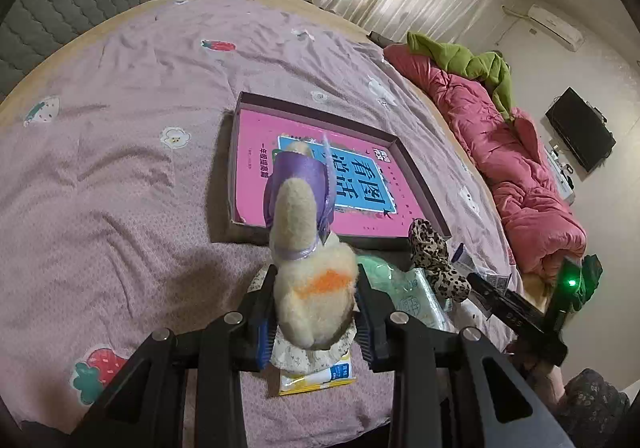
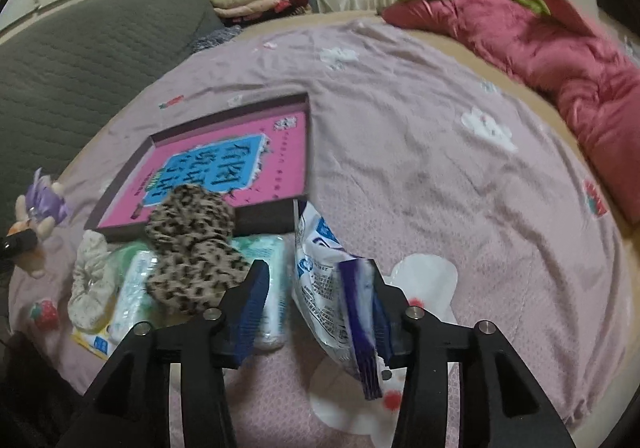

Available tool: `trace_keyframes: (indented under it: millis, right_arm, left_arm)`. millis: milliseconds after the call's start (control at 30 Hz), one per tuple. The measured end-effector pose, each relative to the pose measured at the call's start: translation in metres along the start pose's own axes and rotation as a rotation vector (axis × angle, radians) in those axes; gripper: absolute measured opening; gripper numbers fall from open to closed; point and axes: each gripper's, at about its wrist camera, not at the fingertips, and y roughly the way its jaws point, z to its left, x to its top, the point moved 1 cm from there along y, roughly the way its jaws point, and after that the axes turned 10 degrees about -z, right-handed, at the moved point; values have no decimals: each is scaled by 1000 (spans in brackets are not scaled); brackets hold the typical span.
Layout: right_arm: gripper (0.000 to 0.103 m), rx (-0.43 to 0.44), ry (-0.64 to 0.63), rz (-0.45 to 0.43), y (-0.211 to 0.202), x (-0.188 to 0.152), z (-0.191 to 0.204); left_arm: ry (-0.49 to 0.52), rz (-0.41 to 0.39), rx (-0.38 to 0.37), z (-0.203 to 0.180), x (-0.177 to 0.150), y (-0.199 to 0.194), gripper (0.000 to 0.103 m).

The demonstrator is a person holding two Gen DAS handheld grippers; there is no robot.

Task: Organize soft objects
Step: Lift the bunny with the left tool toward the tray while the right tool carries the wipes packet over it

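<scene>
The left gripper [image 1: 316,322] is clamped on a plush toy [image 1: 310,268], its head pointing ahead toward the box [image 1: 416,164]. The right gripper [image 2: 316,308] stands partly open, a white packet [image 2: 324,268] leaning against its right finger.

Fuzzy plush toy [image 1: 316,288], glossy plastic packet [image 2: 328,288]

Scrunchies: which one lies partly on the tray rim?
The leopard-print scrunchie; its top overlaps the tray edge. The cream floral scrunchie sits lower left, clear of it.
</scene>
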Motion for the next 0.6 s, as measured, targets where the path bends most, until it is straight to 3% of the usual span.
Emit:
trace_keyframes:
  millis: [67,267,400,600]
  right_arm:
    - [48,5,16,29,11,-3,-6]
    - [30,45,64,25,10,-3,-12]
    - [28,54,83,-2,-1,6,-13]
    - [28,97,85,-83,-16,45,2]
  left_arm:
    - [3,3,3,0,0,1,34]
    - [0,12,3,0,4,8,34]
    - [-19,14,-4,0,10,16,34]
    - [-23,0,-10,-4,23,26,34]
